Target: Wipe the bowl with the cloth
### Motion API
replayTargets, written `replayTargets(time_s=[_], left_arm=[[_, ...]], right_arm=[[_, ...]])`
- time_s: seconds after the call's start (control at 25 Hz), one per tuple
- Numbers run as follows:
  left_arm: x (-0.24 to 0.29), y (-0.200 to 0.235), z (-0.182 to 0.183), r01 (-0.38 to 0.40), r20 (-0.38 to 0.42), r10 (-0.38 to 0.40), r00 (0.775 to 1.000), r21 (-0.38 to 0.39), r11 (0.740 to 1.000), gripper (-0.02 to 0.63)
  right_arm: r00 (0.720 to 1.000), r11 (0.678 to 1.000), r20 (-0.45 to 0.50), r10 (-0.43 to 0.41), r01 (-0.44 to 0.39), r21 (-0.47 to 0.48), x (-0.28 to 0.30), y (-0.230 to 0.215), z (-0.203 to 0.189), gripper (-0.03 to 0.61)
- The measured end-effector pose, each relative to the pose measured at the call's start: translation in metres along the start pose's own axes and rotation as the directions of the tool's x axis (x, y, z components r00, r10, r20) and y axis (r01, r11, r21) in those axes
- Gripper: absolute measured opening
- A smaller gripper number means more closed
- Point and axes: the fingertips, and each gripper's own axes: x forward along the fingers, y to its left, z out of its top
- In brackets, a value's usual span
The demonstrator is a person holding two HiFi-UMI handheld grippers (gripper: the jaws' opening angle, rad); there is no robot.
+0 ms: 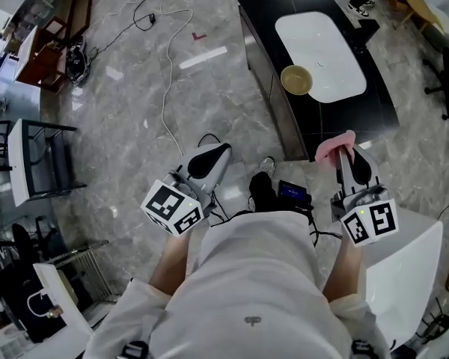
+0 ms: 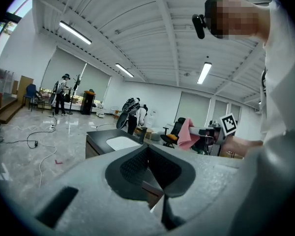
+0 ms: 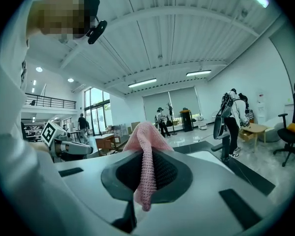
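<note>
Lost most of the pink cloth [image 1: 333,147] behind the right hand-held gripper [image 1: 352,159] in the head view. Caught only a bunched fold poking past the jaw tips toward the bench [image 1: 378,107]. Couldn't pick out the bowl [image 1: 296,80] in either gripper view. Couldn't see the hands under the marker cubes [image 1: 172,206], just bare forearms [image 1: 168,264] running back to a white shirt [image 1: 258,275].

Read the grip plainly in the right gripper view: had the jaws pinched tight on the cloth. Saw it there as a narrow folded strip, long axis running straight up the seam between the pads. Had the wider bunch standing above the jaw tips and a short tail dangling below, toward the camera.

Found the left hand-held gripper [image 1: 213,155] closed too, pads pressed together with nothing between them. Had both pointed ahead toward the bench, held out over the grey floor [image 1: 135,111] and well apart from each other.

Spotted the bowl well ahead of both, on the bench, upright with its mouth facing up. Placed it at the near left edge of the white slab [image 1: 322,43], overlapping slab and black top. Made out only its bare tan inside from above.
</note>
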Motion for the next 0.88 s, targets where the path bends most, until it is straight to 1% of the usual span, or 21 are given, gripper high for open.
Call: replayTargets(time_s=[0.12,0.24,0.4,0.56,0.76,0.88], left_arm=[[0.028,0.024,0.015,0.017,-0.019,-0.016,1.0,0.032,0.999,0.012],[0.055,0.04,0.028,0.03,-0.023,-0.029,0.999,0.051,0.998,0.012],[0.083,0.051,0.041,0.048,-0.026,-0.047,0.999,0.06,0.997,0.012],[0.104,0.054,0.049,0.079,-0.05,-0.076,0.996,0.06,0.995,0.012],[0.131,0.063,0.052,0.135,-0.097,-0.128,0.987,0.065,0.989,0.012],[0.153,0.073,0.051,0.182,-0.134,-0.172,0.976,0.064,0.981,0.012]], right_arm=[[0.999,1.0,0.034,-0.022,0.022,0.018,0.024,-0.022,0.009,0.015],[0.999,0.999,0.04,-0.034,0.034,0.008,0.04,-0.039,0.014,0.015],[0.999,0.999,0.029,-0.04,0.04,-0.02,0.054,-0.053,0.02,0.015],[0.998,0.998,0.023,-0.059,0.06,-0.03,0.06,-0.059,0.024,0.015],[0.995,0.995,0.004,-0.095,0.095,-0.02,0.068,-0.067,0.021,0.015],[0.988,0.988,-0.001,-0.153,0.153,-0.009,0.07,-0.076,0.019,0.015]])
